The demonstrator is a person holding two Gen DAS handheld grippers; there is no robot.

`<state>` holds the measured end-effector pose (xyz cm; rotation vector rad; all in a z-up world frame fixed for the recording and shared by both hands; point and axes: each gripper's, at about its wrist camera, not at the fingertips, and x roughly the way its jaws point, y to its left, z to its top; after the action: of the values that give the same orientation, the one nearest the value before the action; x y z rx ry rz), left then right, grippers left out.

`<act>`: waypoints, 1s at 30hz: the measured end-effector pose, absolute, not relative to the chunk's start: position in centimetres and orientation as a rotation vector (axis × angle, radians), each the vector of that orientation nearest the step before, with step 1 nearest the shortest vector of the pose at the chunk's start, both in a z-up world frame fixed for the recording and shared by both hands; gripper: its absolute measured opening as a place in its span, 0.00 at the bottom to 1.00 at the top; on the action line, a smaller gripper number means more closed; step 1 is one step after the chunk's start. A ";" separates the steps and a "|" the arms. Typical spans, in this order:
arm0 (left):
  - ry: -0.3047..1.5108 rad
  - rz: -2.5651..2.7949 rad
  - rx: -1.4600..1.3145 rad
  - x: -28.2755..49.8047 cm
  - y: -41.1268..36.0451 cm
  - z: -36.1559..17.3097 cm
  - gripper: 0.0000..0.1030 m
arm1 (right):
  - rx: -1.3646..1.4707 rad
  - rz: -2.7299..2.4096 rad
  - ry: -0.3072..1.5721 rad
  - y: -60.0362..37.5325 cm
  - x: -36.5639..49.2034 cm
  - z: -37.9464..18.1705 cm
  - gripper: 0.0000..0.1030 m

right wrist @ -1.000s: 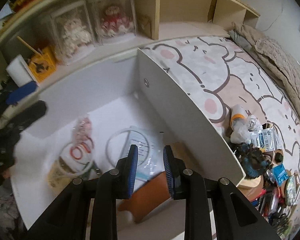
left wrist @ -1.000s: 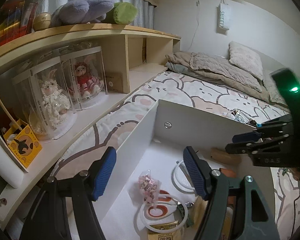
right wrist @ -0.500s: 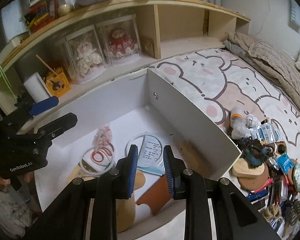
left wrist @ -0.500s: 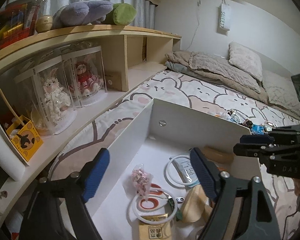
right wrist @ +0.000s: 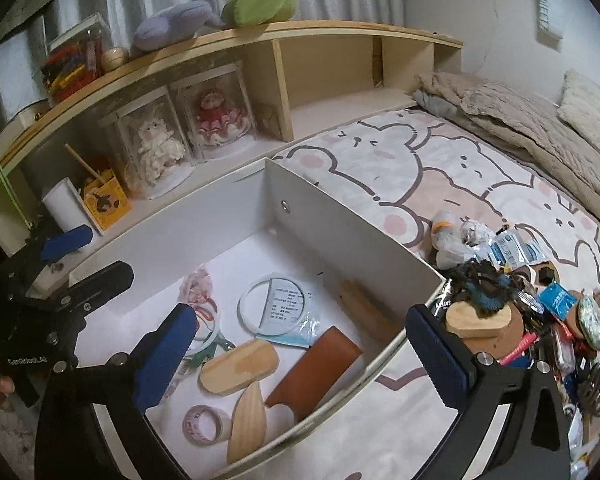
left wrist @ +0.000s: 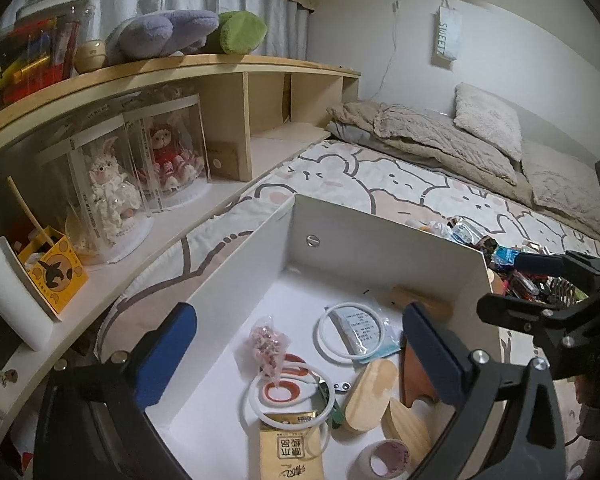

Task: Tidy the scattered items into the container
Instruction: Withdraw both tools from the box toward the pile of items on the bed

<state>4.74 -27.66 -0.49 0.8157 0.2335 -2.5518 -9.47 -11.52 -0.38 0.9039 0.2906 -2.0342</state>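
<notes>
Box (right wrist: pixel 340 216): white, open-topped, set on the bear-print sheet (right wrist: pixel 440 168).
Contents: rings, wood ovals (right wrist: pixel 240 364), tape roll (right wrist: pixel 202 424), brown piece (right wrist: pixel 316 368), packets.
Pile (right wrist: pixel 532 320): loose items heaped outside the box, at 3 o'clock of it.
Left gripper (left wrist: pixel 300 352): jaws opening, spread wide over the box, nothing gripped.
Right gripper (right wrist: pixel 300 352): jaws opening, spread wide, nothing pinched; the box's near corner is seen between them.

White open box (right wrist: pixel 352 236) – clutter pile (right wrist: pixel 540 304) beside it
</notes>
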 end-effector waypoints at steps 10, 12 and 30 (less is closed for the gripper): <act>0.210 -2.554 0.808 5.0 -26.2 0.3 1.00 | 0.896 -2.060 0.271 -9.7 -9.1 0.0 1.00; 0.214 -2.559 0.805 5.0 -25.9 0.6 1.00 | 0.895 -2.069 0.270 -9.4 -9.0 0.1 1.00; 0.166 -2.633 0.792 3.8 -22.0 2.3 1.00 | 0.895 -2.180 0.195 -3.6 -9.0 1.0 1.00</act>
<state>3.82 -22.01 2.27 0.7923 0.1657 -2.6332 -9.01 -3.64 1.01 0.8955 0.1948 -2.1803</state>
